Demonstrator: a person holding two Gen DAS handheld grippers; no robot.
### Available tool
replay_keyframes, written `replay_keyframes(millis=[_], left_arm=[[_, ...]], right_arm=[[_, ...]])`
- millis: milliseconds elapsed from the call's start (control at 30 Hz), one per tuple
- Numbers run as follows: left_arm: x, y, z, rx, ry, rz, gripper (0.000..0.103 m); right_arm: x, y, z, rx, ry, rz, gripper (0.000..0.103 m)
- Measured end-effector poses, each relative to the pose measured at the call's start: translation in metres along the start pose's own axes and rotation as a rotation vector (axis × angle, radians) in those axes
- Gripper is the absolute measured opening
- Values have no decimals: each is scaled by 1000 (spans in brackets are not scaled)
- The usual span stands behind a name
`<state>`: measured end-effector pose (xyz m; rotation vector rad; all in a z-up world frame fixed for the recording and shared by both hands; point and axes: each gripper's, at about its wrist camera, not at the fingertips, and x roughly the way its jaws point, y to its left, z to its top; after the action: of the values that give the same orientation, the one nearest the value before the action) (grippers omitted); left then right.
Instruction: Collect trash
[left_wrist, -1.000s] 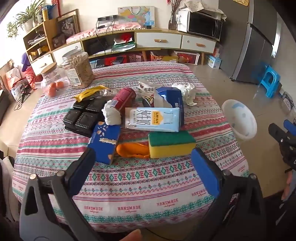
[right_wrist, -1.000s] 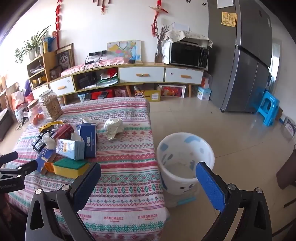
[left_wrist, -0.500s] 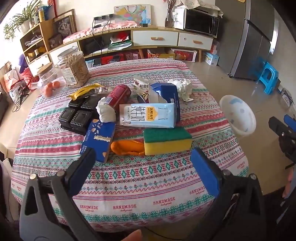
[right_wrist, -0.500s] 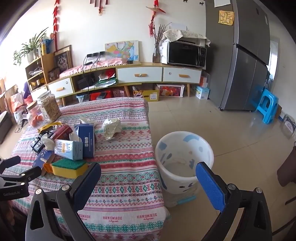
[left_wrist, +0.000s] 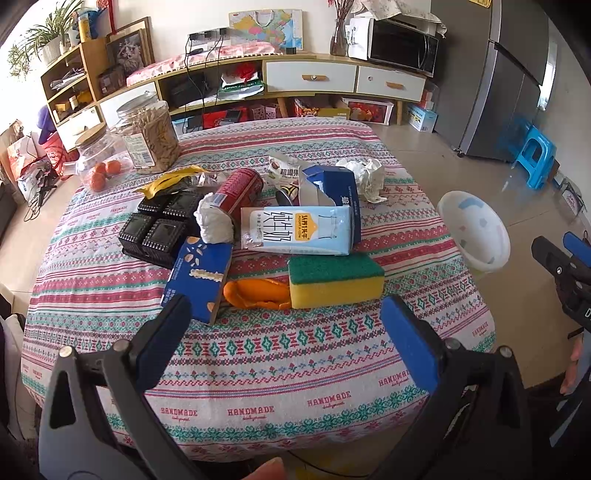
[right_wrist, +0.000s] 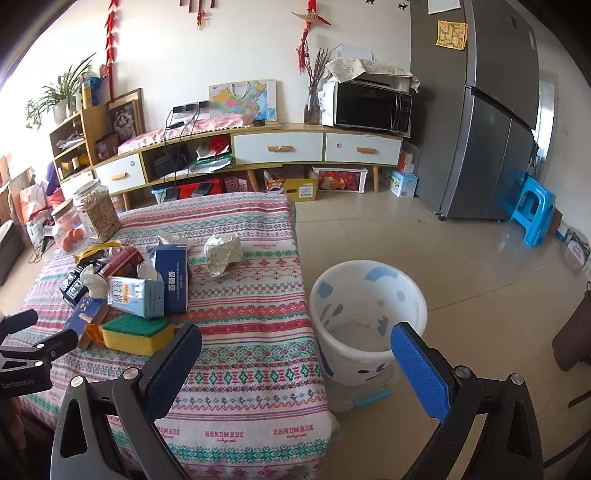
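A heap of trash lies on the patterned tablecloth: a light-blue milk carton, a torn dark-blue box, a red can, crumpled paper, a white tissue wad, orange peel, a blue snack box and a yellow-green sponge. My left gripper hangs open above the table's near edge, short of the sponge, holding nothing. A white bin stands on the floor right of the table. My right gripper is open and empty, near the bin.
Two clear jars and a black tray stand at the table's left side. A low cabinet with a microwave runs along the far wall. A grey fridge and a blue stool are at the right.
Both views have shifted slightly; the table's items now sit a little lower and nearer in the left wrist view. Both grippers stayed open and empty.
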<state>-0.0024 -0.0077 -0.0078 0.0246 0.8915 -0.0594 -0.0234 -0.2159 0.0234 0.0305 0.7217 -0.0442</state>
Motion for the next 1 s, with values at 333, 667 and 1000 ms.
replay_keyframes(millis=[333, 667, 1000], left_arm=[[0, 0, 0, 1, -1, 0, 102], [0, -1, 0, 1, 0, 1, 102], [0, 1, -2, -5, 4, -3, 102]], right_arm=[[0, 1, 0, 0, 2, 0, 103], [1, 0, 0, 3, 1, 0, 103], [1, 1, 0, -1, 2, -1, 103]])
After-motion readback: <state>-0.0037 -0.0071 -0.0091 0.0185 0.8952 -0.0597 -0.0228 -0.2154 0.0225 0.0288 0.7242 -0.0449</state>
